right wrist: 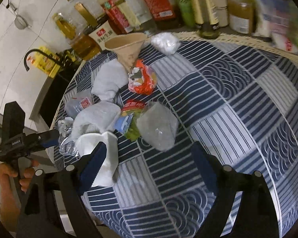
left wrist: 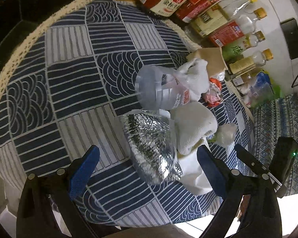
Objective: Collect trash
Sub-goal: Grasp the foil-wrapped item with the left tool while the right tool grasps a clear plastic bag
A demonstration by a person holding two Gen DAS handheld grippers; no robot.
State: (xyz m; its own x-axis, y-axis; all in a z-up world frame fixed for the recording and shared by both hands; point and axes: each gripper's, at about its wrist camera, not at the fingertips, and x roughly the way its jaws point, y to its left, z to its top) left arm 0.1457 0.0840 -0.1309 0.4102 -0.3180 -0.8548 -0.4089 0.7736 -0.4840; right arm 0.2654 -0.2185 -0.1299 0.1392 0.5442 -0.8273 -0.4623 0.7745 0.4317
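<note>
Trash lies in a heap on a blue-and-white patterned tablecloth (left wrist: pixel 73 83). In the left wrist view I see a silver foil bag (left wrist: pixel 151 146), a clear plastic cup (left wrist: pixel 159 93), white crumpled cloths (left wrist: pixel 192 127), a red wrapper (left wrist: pixel 214 95) and a brown paper cone (left wrist: pixel 210 59). My left gripper (left wrist: pixel 147 164) is open, its jaws on either side of the foil bag. In the right wrist view my right gripper (right wrist: pixel 149 158) is open above the cloth, just short of a grey plastic bag (right wrist: pixel 158 127), white paper (right wrist: pixel 103 148), the red wrapper (right wrist: pixel 142 78) and the cone (right wrist: pixel 129 47).
Sauce and oil bottles (right wrist: pixel 163 2) and cartons (left wrist: pixel 204 10) line the table's far edge. The other gripper (right wrist: pixel 19 138) and the hand holding it show at the left of the right wrist view. A black faucet (right wrist: pixel 33 55) and sink lie beyond the table.
</note>
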